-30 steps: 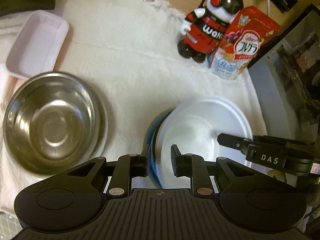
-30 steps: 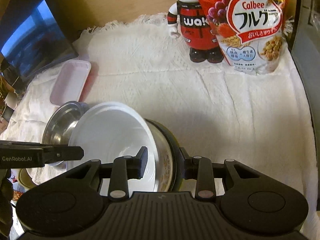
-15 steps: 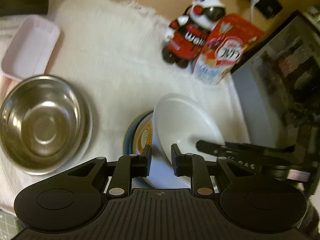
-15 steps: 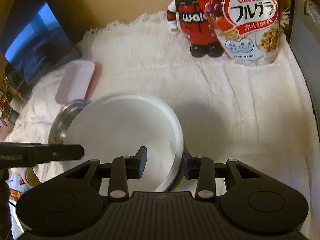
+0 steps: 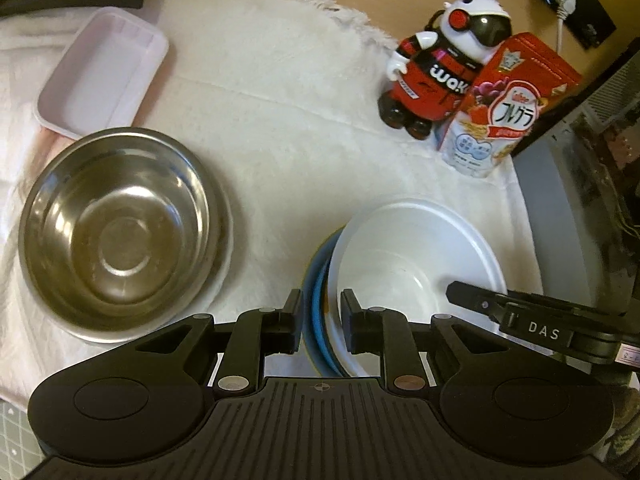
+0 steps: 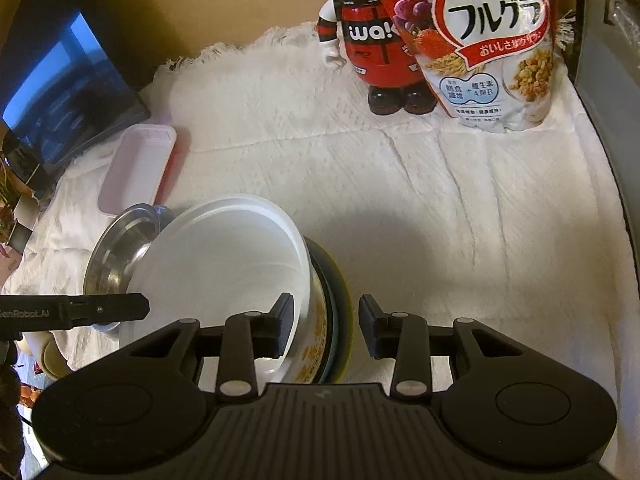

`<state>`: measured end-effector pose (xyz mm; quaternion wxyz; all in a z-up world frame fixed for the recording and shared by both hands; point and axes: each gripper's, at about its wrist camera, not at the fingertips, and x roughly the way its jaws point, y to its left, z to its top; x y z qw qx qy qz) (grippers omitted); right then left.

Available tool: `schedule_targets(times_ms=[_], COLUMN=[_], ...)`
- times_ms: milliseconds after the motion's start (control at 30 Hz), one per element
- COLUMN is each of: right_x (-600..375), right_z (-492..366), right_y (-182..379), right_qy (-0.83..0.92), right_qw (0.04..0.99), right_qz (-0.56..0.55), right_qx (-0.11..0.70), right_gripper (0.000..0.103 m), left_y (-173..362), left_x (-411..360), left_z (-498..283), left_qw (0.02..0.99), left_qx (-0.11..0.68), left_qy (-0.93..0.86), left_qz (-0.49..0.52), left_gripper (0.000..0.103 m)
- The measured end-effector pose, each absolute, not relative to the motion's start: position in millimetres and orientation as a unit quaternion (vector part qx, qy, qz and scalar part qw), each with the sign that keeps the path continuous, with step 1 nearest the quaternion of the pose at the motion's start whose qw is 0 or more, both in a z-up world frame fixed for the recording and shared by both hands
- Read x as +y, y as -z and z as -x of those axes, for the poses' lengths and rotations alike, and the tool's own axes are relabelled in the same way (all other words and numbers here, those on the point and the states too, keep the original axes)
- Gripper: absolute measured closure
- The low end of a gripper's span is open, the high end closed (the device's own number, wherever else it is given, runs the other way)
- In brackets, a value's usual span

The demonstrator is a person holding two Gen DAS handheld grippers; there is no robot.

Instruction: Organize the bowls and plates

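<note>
I see my left gripper with jaws pinching the near-left edge of the plate stack, white bowl on top. My right gripper has jaws set around the opposite edge; whether they press, I cannot tell. The steel bowl sits close on the left; open white cloth lies right, toward the cereal bag.

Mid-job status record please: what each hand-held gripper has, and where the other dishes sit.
left hand-held gripper: closed on rims of white bowl and blue plate under it
right hand-held gripper: jaws just been opening; white bowl's opposite rim between them, gap beside outer finger
steel bowl: left of the stack, apart, untouched
pink tray: behind steel bowl
</note>
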<state>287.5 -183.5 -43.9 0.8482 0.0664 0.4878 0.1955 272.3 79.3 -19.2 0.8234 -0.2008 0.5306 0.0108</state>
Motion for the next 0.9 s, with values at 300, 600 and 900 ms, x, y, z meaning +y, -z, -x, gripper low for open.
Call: schedule_targets(times_ms=[300,600,900], right_x=[-176,-170,-172], right_z=[-299,-314,-330], right_y=[64,70,90], right_qy=[-0.211,-0.216,-0.219], right_qw=[0.829,0.829,0.811], right_qz=[-0.063,-0.065,-0.094], right_qx=[0.513,0.511,0.535], right_gripper=[0.066,0.066,0.066], left_y=[37,33,30], left_x=[71,67,61], left_z=[-284,-301,-300], left_qw=[0.808,0.815,0.829], left_qx=[0.550,0.544,0.536], left_qy=[0.004,-0.003,0.010], left_qz=[0.211,0.202,0.159], left_gripper=[0.081,0.079,0.080])
